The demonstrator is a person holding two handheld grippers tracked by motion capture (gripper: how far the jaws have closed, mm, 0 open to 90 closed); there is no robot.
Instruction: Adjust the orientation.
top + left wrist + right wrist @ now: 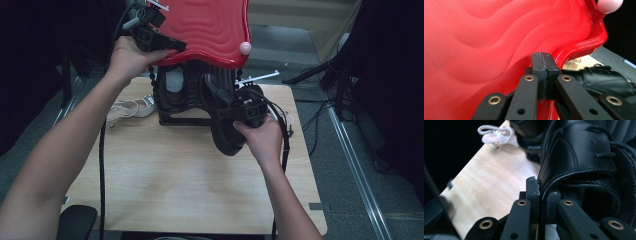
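Observation:
A red wavy tray (210,25) is held tilted up above the back of the wooden table (175,175). My left gripper (167,46) is shut on its near left rim, and the left gripper view shows the black pads (539,72) pressed together over the red tray (486,50). A pink knob (245,48) sits at the tray's right corner. Below it, my right gripper (235,107) is shut on the collar of a black leather shoe (227,135), which hangs toe-down over the table. In the right gripper view the shoe (584,157) has its collar edge pinched in my right gripper (539,192).
A second black shoe (172,92) stands on a dark stand under the tray. A white cord (131,107) lies at the table's back left edge. Dark floor, cables and metal rails (350,150) surround the table. Bare wood spreads across the near half.

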